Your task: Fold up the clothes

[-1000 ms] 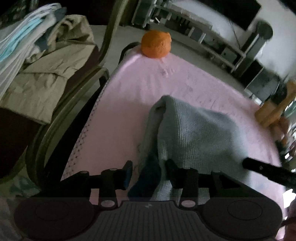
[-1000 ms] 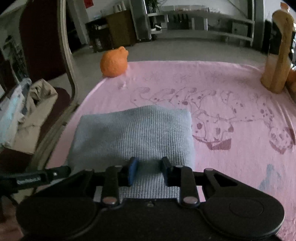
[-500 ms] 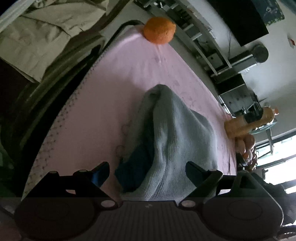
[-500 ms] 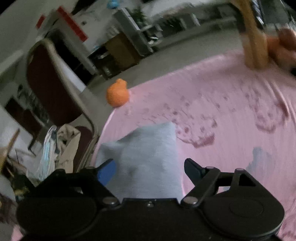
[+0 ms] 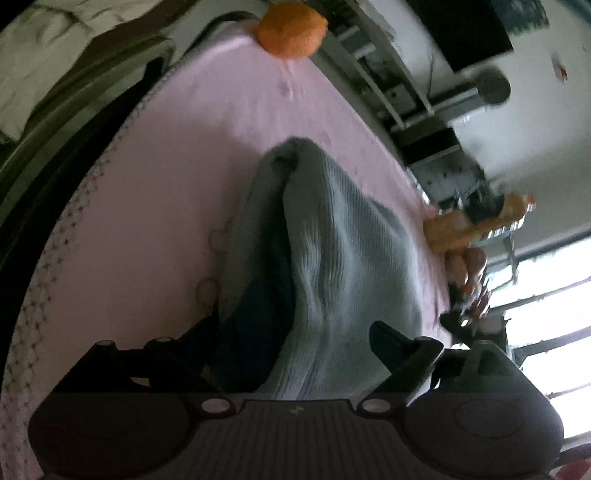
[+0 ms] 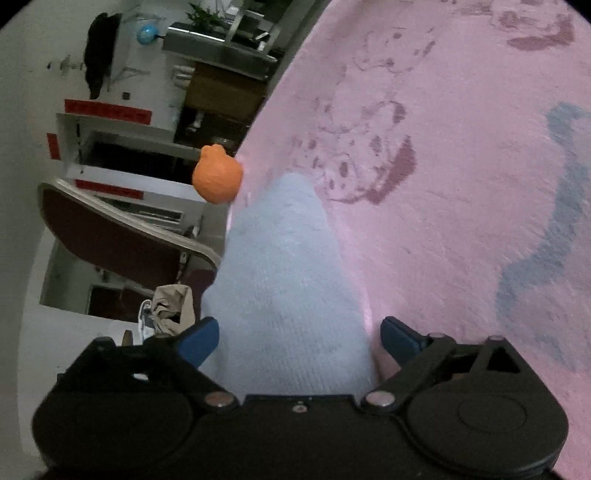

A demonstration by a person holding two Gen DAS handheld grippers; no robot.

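Note:
A folded light grey-blue knit garment [image 5: 332, 258] lies on the pink cloth-covered table [image 5: 155, 206]; a darker blue inner layer shows at its near left edge. My left gripper [image 5: 284, 343] is open, its fingers spread either side of the garment's near end. In the right wrist view the same garment [image 6: 280, 280] runs away from the camera, and my right gripper [image 6: 299, 336] is open too, blue pads [image 6: 197, 338] wide apart on both sides of it. Both views are tilted.
An orange plush fruit [image 5: 291, 29] sits at the table's far corner, also seen as the orange fruit [image 6: 218, 179]. A maroon chair [image 6: 110, 236] with clothes piled on it [image 6: 170, 310] stands beside the table. A tan bottle [image 5: 476, 225] lies toward the right side.
Both grippers opened from shut on the garment's near edge, letting it go. Both cameras have since tilted sideways, and the garment rests folded on the table.

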